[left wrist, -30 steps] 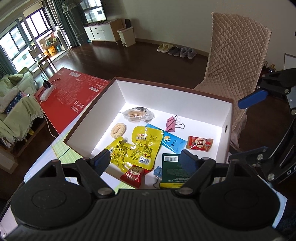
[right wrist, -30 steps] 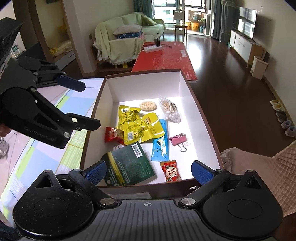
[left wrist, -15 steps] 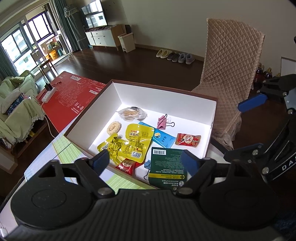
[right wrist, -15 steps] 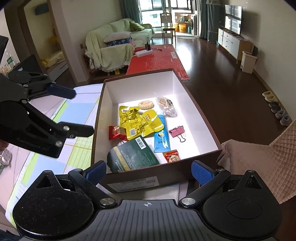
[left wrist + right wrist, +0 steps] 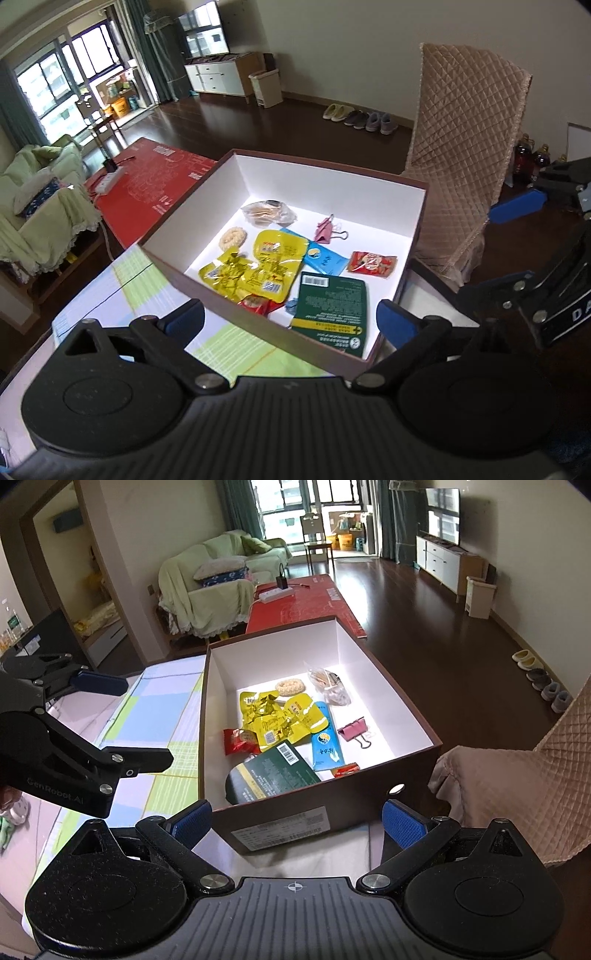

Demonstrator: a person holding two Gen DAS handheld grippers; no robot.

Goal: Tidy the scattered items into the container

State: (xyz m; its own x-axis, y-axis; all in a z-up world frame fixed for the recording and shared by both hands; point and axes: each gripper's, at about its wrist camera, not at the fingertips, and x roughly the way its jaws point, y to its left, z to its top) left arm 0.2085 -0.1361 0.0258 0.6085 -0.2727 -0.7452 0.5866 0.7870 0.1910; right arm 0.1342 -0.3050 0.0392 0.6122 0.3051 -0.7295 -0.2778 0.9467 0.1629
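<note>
A brown box with a white inside stands on the table. In it lie yellow snack packets, a dark green packet, a blue sachet, a pink binder clip, small red packets, a round cracker and a clear bag. My left gripper is open and empty, short of the box's near wall. My right gripper is open and empty before the labelled end wall.
A pastel checked tablecloth covers the table beside the box. A quilted beige chair stands close to the box. A red board, a sofa and dark floor lie beyond.
Both grippers have drawn back from the box, which now looks smaller and farther. Both stayed open and empty. The items in the box did not move.
</note>
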